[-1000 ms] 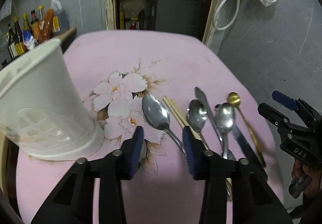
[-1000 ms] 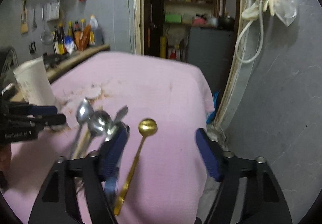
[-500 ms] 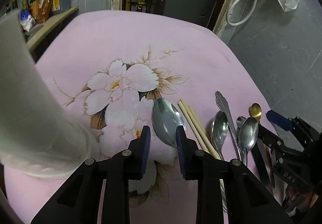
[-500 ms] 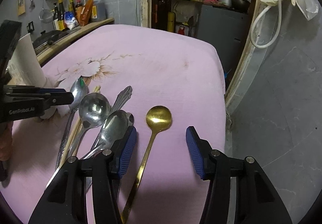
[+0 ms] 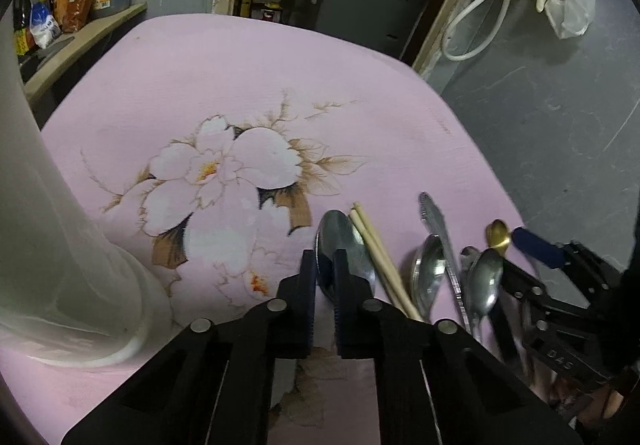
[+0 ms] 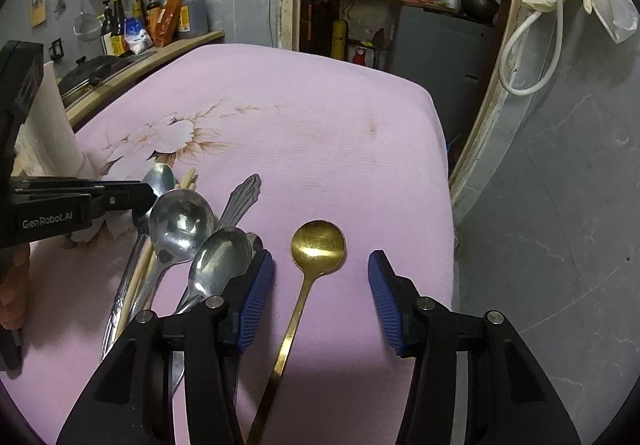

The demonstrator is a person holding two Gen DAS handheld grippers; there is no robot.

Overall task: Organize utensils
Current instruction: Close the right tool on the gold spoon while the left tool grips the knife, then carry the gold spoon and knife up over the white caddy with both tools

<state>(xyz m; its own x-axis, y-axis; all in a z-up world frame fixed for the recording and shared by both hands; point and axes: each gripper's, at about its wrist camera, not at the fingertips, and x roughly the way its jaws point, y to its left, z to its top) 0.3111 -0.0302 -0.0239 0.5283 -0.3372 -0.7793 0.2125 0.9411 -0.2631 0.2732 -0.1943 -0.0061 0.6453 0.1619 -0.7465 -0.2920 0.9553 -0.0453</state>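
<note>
My left gripper (image 5: 323, 265) reaches low over the pink flowered counter (image 5: 248, 69), its jaws now nearly closed around the big steel spoon (image 5: 340, 237) at 12 o'clock, narrower than half a second ago. My right gripper (image 6: 320, 277) stays wide, straddling the gold spoon (image 6: 318, 245). The chopsticks (image 5: 376, 249) lie just beside the steel spoon; the white utensil holder (image 5: 48, 245) stands at 9 o'clock.

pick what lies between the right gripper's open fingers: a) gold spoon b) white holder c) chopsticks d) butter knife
a, the gold spoon lies on the pink cloth between the fingers of the open right gripper; the chopsticks lie further left.
</note>
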